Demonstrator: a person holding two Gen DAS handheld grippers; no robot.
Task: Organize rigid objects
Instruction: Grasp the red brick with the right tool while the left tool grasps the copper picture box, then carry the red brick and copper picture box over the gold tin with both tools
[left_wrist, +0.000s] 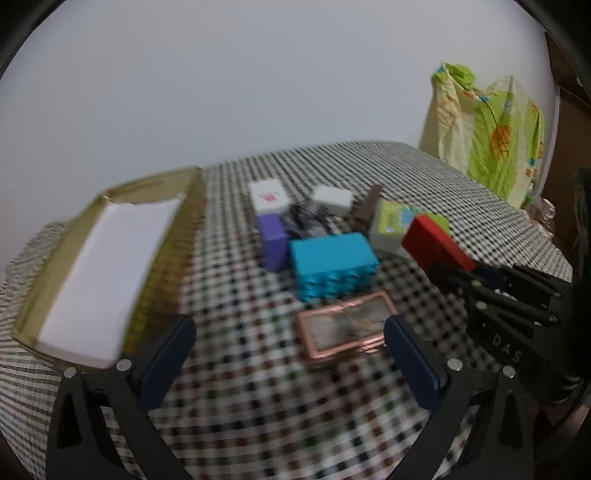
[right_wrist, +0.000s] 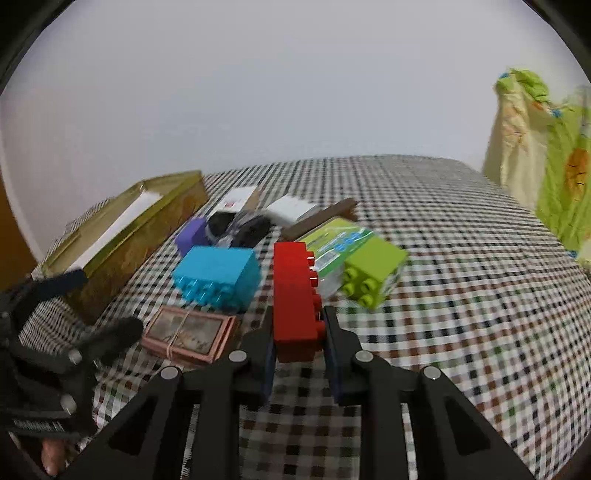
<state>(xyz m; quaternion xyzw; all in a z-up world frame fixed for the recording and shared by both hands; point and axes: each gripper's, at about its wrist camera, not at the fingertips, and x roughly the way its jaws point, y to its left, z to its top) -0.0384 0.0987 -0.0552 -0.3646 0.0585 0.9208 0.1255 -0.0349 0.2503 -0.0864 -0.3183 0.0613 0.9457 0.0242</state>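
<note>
My right gripper (right_wrist: 298, 325) is shut on a red toy brick (right_wrist: 295, 295) and holds it above the checked tablecloth; the brick also shows in the left wrist view (left_wrist: 436, 242). My left gripper (left_wrist: 291, 332) is open and empty, low over the cloth, near a pink-framed flat case (left_wrist: 345, 332). A blue brick (left_wrist: 332, 266) lies beyond it, with a purple block (left_wrist: 273, 240) to its left. A green brick (right_wrist: 373, 273) lies right of the red one. An open gold tin box (left_wrist: 92, 266) with a white lining sits at the left.
Behind the bricks lie two white boxes (left_wrist: 267, 197), a black bundle (left_wrist: 306, 218), a brown strip (left_wrist: 367, 208) and a green-printed packet (right_wrist: 336, 240). A green and yellow cloth (left_wrist: 487, 136) hangs at the far right. The table's edge curves away at the left.
</note>
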